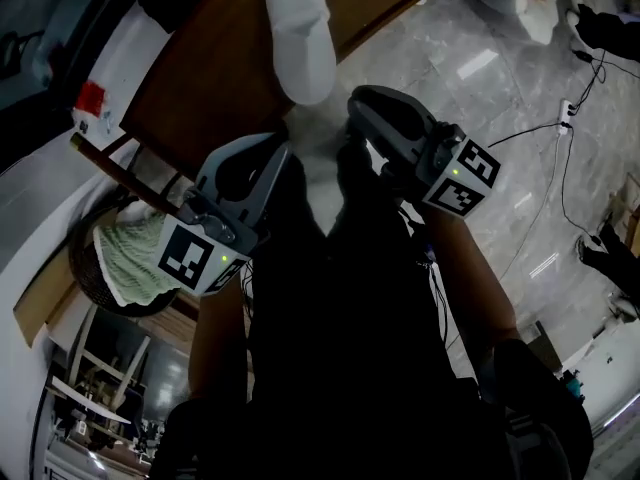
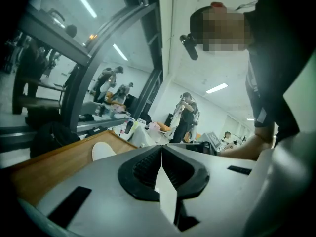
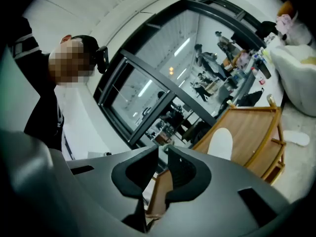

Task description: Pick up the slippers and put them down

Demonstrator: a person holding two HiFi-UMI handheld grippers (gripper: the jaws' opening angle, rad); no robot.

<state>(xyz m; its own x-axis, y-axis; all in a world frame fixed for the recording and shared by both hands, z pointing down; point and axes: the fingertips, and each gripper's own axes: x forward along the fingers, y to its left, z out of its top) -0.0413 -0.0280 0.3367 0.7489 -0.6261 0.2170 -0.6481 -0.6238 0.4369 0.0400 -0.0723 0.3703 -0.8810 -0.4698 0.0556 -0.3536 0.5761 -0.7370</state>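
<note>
One white slipper (image 1: pixel 300 33) lies sole-up on a brown wooden table (image 1: pixel 210 78); it shows as well in the left gripper view as the slipper (image 2: pixel 102 150) and in the right gripper view as the slipper (image 3: pixel 220 143). A second white slipper (image 3: pixel 296 138) lies on the pale floor beside the table. My left gripper (image 1: pixel 283 153) and right gripper (image 1: pixel 355 108) hang side by side close to my body, short of the table edge. Both point roughly level at the table. The left gripper (image 2: pixel 161 147) and the right gripper (image 3: pixel 163 151) are shut with nothing in them.
A dark wicker basket (image 1: pixel 85 268) with a green-and-white cloth sits at the lower left under the table. A power strip and cables (image 1: pixel 566 116) run across the marble floor on the right. White bags (image 3: pixel 296 63) stand beyond the table. Several people stand behind glass partitions.
</note>
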